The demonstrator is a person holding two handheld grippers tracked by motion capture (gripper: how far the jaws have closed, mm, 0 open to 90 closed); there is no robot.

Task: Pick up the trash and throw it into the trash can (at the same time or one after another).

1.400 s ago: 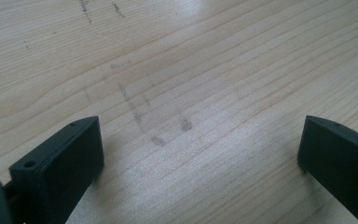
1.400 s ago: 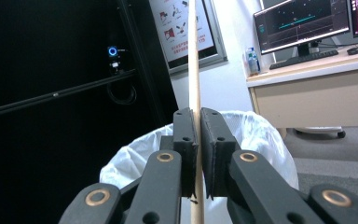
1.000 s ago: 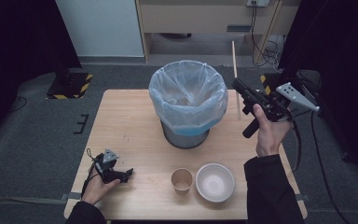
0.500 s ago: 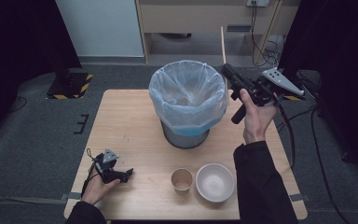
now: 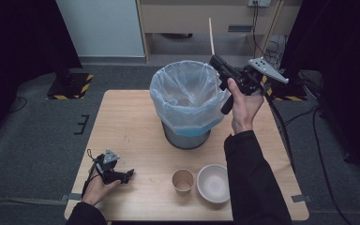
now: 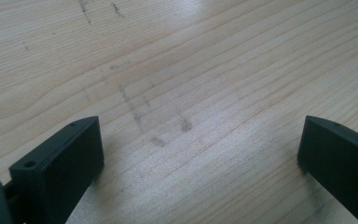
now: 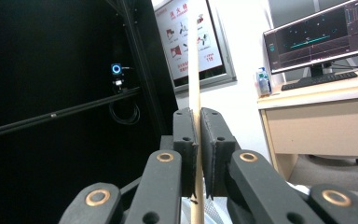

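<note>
The right gripper [image 5: 218, 65] was clamped on a thin wooden stick [image 5: 212, 51], held above the far right rim of the lined bin [image 5: 187, 101]. The stick's long axis ran near upright, one end pointing up and the other down toward the bin's mouth, perhaps tilted slightly. The left gripper [image 5: 127, 174] rested low on the tabletop [image 5: 131, 126], jaws apart around nothing.

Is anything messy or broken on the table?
Nothing looks spilled or broken. The paper cup and white bowl stand upright, and the bin keeps its liner on. The right gripper holds a thin wooden stick upright beside the bin's rim.
</note>
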